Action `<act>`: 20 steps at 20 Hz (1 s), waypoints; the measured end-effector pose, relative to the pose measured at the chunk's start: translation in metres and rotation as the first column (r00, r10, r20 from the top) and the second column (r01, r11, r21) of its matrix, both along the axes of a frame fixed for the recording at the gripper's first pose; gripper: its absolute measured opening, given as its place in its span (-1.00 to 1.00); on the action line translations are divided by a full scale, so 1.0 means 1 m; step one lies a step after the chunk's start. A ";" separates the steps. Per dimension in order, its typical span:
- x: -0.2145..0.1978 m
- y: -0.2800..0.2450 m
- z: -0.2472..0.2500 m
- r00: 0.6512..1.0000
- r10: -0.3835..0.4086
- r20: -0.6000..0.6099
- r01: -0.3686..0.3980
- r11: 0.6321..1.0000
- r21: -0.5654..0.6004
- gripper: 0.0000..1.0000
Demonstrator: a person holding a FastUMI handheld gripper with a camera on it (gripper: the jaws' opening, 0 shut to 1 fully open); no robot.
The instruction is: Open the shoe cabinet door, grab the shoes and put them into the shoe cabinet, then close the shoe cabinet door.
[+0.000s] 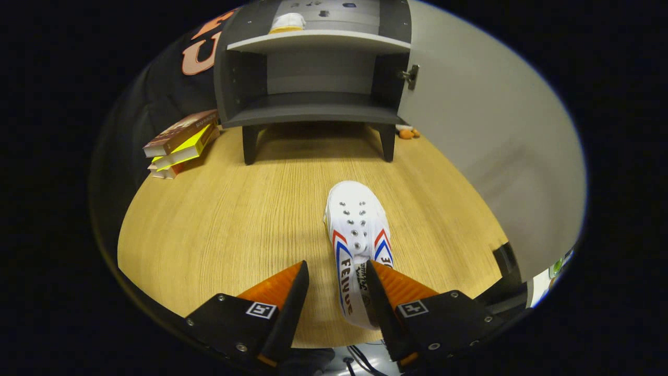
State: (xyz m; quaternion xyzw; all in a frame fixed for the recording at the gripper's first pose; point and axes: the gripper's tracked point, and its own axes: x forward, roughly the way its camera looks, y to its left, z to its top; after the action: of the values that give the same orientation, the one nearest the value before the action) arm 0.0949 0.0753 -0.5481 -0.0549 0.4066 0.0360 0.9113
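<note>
The tool (336,271) is wide open and has hold of nothing. Its right finger (389,292) is touching or just over the side of the shoe (357,235); I cannot tell which. The left finger (284,292) is apart from the shoe, with bare wood in between.

The shoe lies on the table (219,224), partly between the fingers, with its toe pointing away toward the shoe cabinet (313,78). There is a wide bare stretch of table between the toe and the cabinet legs. The near table edge runs just under the fingers.

The cabinet door (485,141) is swung open to the right, and it stands like a wall along the right side of the table. The lower shelf looks bare. Another shoe (288,22) sits on the upper shelf.

A stack of books (180,143) lies left of the cabinet, well away from the shoe.

The shoe is white, with red and blue stripes, metal lace holes and no laces.
</note>
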 end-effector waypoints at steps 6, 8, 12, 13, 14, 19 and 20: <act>0.018 -0.007 -0.023 0.997 -0.062 -0.053 0.065 0.996 0.059 -0.31; 0.019 -0.003 -0.027 0.995 -0.067 -0.075 0.074 0.993 0.092 -0.56; 0.019 0.000 -0.026 0.996 -0.059 -0.064 0.065 0.993 0.095 -1.00; 0.021 0.001 -0.023 0.996 -0.063 -0.060 0.069 0.992 0.104 -1.00; 0.023 0.003 -0.018 0.996 -0.072 -0.050 0.078 0.990 0.117 -1.00; 0.030 0.008 0.011 0.997 -0.078 0.003 0.076 0.981 0.180 -1.00; 0.030 0.006 0.016 0.997 -0.080 0.010 0.077 0.980 0.184 -1.00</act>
State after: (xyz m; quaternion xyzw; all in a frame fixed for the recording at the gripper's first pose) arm 0.1251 0.0811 -0.5321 0.0449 0.3954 0.0368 0.9167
